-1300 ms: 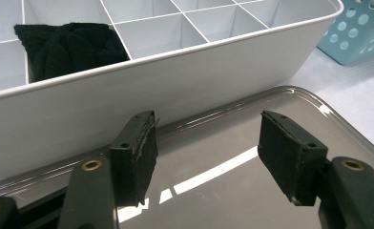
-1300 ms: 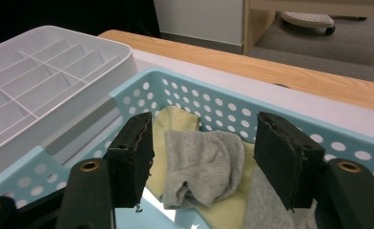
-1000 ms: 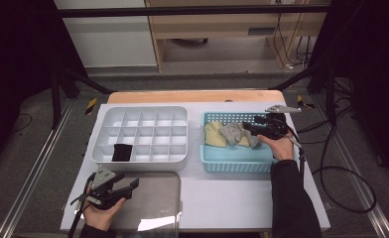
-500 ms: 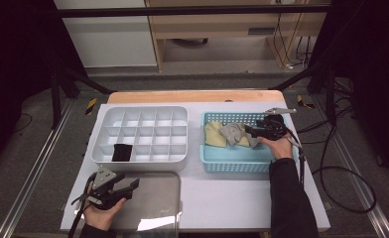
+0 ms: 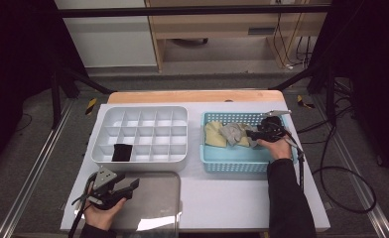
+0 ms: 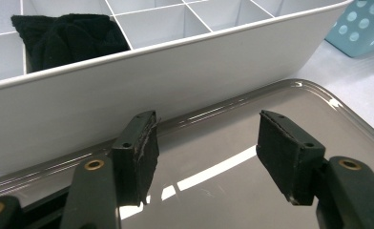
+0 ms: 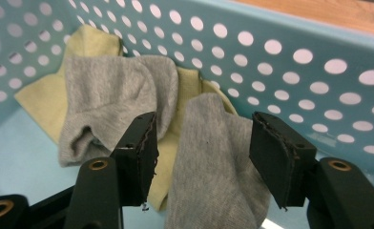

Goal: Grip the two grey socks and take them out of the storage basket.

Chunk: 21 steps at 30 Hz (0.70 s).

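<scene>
Two grippers work at one table, and the blue basket (image 5: 232, 161) serves as the landmark. The right gripper (image 5: 254, 134) reaches into the basket from its right end, forearm running up from the near table edge, jaws pointing level toward the socks. Its jaws stand spread but have just been closing a little; a grey sock (image 7: 213, 157) lies between the pads, which do not press on it. A second grey sock (image 7: 113, 102) lies just beyond, both resting on a yellow cloth (image 7: 92, 47) against the basket's perforated far wall.

Left of the basket sits the white divided tray (image 5: 140, 161), a black sock (image 5: 122, 151) in one near compartment. Nearer the person than that tray lies a clear lid (image 5: 158, 198), and the left gripper (image 5: 128, 186) hovers low over it, held in a hand (image 5: 100, 215) at the table's near edge, jaws spread and holding nothing. Bare tabletop (image 5: 222, 198) lies open between the lid and the right forearm, in front of the basket.
</scene>
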### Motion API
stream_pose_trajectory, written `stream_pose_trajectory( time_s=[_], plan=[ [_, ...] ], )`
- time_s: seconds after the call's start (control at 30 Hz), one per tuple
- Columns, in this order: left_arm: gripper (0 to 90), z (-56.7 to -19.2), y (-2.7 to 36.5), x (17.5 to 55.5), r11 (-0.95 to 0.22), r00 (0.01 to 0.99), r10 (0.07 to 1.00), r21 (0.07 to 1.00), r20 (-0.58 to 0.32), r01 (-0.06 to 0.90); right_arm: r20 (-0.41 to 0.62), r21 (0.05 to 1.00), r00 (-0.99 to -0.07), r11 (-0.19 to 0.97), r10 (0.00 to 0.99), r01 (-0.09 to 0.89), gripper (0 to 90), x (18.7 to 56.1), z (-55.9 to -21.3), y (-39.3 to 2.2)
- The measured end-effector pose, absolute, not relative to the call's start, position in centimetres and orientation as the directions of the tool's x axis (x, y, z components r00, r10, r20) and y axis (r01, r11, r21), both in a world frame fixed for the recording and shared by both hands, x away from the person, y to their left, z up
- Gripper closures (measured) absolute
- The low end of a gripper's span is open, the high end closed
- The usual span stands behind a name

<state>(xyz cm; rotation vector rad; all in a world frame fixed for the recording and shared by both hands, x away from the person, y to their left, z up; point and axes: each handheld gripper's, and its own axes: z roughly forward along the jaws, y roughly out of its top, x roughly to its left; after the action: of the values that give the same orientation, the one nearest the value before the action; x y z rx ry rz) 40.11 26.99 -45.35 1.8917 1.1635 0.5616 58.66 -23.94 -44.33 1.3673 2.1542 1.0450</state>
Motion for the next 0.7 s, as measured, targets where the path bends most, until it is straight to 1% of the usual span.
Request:
stream_pose_trajectory(
  time_s=[0.17,0.27,0.3,0.47,0.57,0.7],
  plan=[
    [38.8,-45.39,27.01,40.12,-0.235,0.474,0.879,0.826,-0.043,0.512,0.071,0.745,-0.450,0.252,0.890,0.617,46.6,58.71,-44.54,-23.91],
    [39.0,-45.42,26.98,40.12,-0.233,0.474,0.879,0.827,-0.045,0.512,0.053,0.730,-0.453,0.275,0.890,0.625,49.2,58.81,-44.78,-23.92],
    [39.2,-45.43,26.97,40.12,-0.234,0.474,0.880,0.827,-0.045,0.512,0.063,0.723,-0.449,0.269,0.892,0.636,49.9,58.76,-44.78,-23.84],
    [39.7,-45.51,26.97,40.15,-0.238,0.473,0.880,0.824,-0.041,0.514,0.038,0.696,-0.450,0.300,0.892,0.653,52.0,58.90,-45.09,-23.66],
    [39.9,-45.51,26.99,40.14,-0.237,0.472,0.881,0.824,-0.041,0.514,0.038,0.680,-0.448,0.306,0.893,0.666,57.5,58.93,-45.21,-23.55],
    [40.4,-45.49,27.03,40.13,-0.234,0.470,0.882,0.825,-0.043,0.514,0.047,0.663,-0.442,0.303,0.896,0.685,69.2,58.92,-45.19,-23.58]
  ],
)
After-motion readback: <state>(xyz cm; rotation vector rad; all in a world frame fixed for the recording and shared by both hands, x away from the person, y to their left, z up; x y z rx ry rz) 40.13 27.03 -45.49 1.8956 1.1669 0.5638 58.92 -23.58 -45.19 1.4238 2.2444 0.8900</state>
